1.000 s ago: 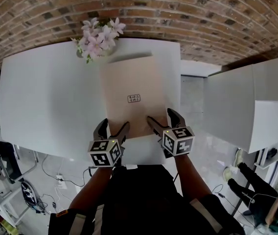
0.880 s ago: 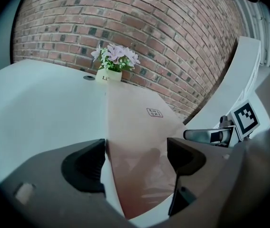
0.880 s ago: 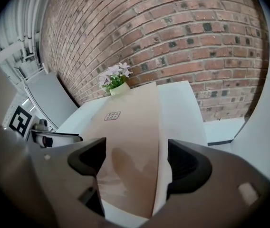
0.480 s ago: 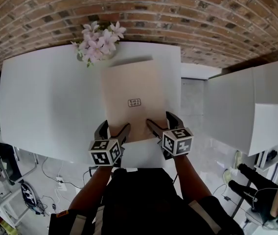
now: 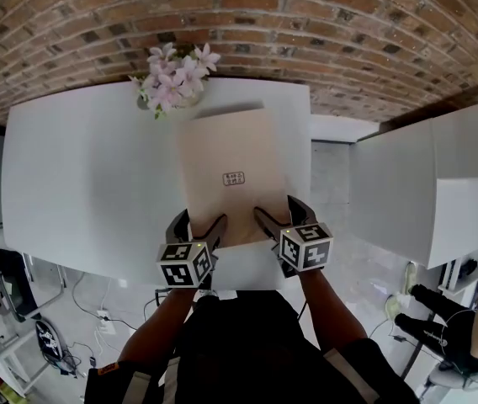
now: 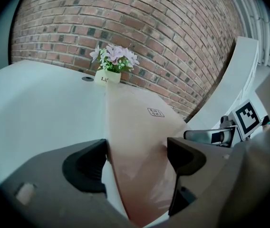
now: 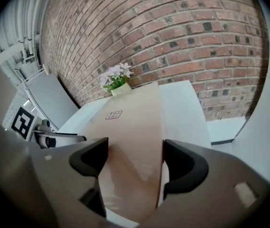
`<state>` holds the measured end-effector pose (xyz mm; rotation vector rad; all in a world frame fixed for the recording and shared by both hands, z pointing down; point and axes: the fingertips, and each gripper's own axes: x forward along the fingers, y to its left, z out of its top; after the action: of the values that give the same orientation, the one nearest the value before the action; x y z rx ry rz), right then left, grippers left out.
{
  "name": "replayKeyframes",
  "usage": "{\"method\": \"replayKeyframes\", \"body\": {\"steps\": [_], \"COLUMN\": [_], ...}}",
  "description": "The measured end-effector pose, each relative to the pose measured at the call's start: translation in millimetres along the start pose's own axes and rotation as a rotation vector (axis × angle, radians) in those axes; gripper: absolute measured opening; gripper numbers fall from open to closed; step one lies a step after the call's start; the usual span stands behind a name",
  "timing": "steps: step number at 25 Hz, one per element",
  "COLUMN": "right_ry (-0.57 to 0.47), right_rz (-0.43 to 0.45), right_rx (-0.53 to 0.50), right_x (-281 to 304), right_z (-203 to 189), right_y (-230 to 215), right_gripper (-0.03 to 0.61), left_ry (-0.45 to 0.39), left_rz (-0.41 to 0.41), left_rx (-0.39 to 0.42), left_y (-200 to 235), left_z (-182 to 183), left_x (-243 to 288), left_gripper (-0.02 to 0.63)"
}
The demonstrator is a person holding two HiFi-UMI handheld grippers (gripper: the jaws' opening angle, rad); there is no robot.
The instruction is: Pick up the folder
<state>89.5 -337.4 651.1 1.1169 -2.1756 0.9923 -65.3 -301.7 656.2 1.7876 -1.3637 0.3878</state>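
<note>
A tan folder (image 5: 231, 171) with a small printed label lies flat on the white table (image 5: 79, 175), its near edge close to the table's front edge. My left gripper (image 5: 199, 224) stands open over the folder's near left corner, with the folder (image 6: 139, 127) lying between and below its jaws (image 6: 137, 153). My right gripper (image 5: 278, 211) is over the near right corner. Its jaws (image 7: 135, 158) are closing, still wide, with the folder (image 7: 132, 122) between them and the pads not pressing on it.
A small pot of pink flowers (image 5: 172, 78) stands at the table's far edge, just beyond the folder's far left corner. A brick wall (image 5: 306, 23) runs behind the table. A white cabinet (image 5: 407, 183) stands to the right across a narrow gap.
Both grippers have kept their places at the folder's near edge. The head view has shifted a little, so everything sits slightly lower in the picture.
</note>
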Motion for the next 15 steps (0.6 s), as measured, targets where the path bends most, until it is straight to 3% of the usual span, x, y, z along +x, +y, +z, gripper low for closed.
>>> {"method": "replayKeyframes", "body": {"steps": [15], "right_ry": [-0.093], "right_rz": [-0.046], "right_rx": [-0.054], "right_x": [-64], "right_z": [-4], "right_y": [49], "right_gripper": [0.373], "left_ry": [-0.075], "left_rz": [-0.052], "left_rx": [0.079], "left_y": [-21], "left_z": [1], "left_x": [-69], "left_gripper": [0.411]}}
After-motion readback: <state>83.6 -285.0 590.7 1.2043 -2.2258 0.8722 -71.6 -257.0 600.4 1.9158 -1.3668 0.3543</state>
